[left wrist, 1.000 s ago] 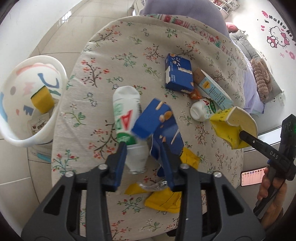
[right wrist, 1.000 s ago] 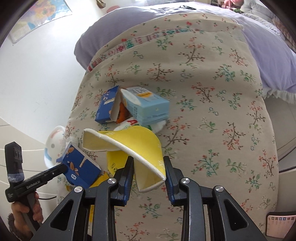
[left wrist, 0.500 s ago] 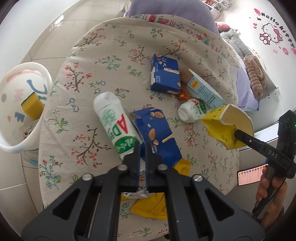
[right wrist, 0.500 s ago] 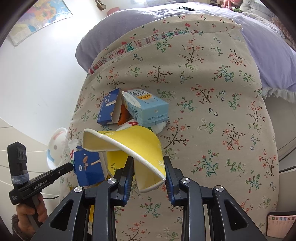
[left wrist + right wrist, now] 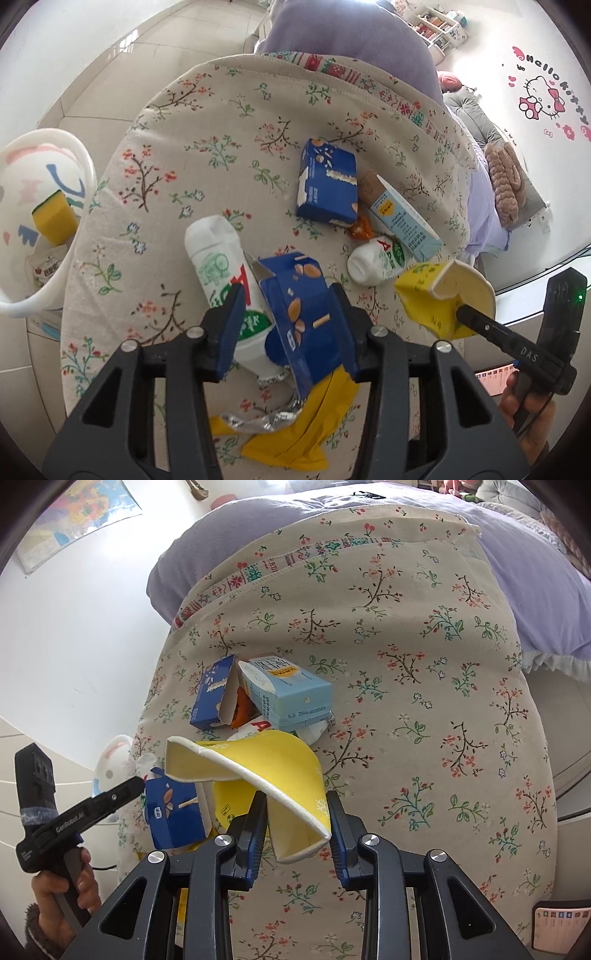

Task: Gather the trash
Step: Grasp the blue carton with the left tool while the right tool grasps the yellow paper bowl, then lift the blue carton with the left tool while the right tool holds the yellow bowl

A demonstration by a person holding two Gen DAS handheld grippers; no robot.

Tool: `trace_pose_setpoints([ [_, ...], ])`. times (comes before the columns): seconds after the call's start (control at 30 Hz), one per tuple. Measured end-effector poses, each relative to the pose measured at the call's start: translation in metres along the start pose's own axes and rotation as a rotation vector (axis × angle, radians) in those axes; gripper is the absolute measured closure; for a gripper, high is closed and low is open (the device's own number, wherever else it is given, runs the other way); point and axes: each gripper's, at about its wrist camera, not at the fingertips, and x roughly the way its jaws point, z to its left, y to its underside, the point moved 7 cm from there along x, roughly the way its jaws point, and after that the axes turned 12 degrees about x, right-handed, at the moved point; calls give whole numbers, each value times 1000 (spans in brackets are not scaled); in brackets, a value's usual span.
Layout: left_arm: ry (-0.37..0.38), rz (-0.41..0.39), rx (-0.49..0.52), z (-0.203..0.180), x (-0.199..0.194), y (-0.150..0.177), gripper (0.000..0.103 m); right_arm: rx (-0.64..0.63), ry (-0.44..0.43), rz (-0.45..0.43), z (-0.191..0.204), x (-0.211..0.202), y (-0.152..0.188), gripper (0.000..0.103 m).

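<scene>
We see two handheld grippers angled steeply down over a floral cloth (image 5: 424,657) strewn with trash. The left gripper (image 5: 286,325) has just been opening; its blue pads now stand apart, with an open blue snack box (image 5: 299,314) and the lower end of a white drink bottle (image 5: 225,277) between them. We cannot tell whether the pads touch either one. The right gripper (image 5: 295,823) is clamped on a crushed yellow paper cup (image 5: 266,771), whose open rim points left. A hand (image 5: 79,882) grips the left tool's handle at the lower left of the right wrist view. Further along the cloth lie a second blue box (image 5: 327,188), a pale blue carton (image 5: 291,694) and a small white bottle (image 5: 376,260). A white bin (image 5: 40,221) stands beside the cloth, holding a yellow sponge (image 5: 53,218).
</scene>
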Motion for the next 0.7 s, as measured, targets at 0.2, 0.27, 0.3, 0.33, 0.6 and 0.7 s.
trace_pose_setpoints([
  [0.2, -15, 33, 21, -5, 12, 1, 77, 7, 0, 0, -3, 0, 0, 72],
  [0.27, -14, 44, 28, -7, 16, 3, 82, 10, 0, 0, -4, 0, -1, 72],
  [0.3, -13, 49, 31, -8, 18, 4, 83, 11, -1, 0, -5, 0, -1, 72],
  [0.33, -13, 51, 34, -9, 19, 4, 85, 12, -1, 0, -5, 0, -2, 72],
  [0.6, -61, 94, 84, -18, 21, 7, 68, 29, -1, -12, -12, -5, -6, 72],
  [0.7, -66, 104, 82, -26, 21, 8, 17, 34, 2, -12, -17, -6, -6, 71],
])
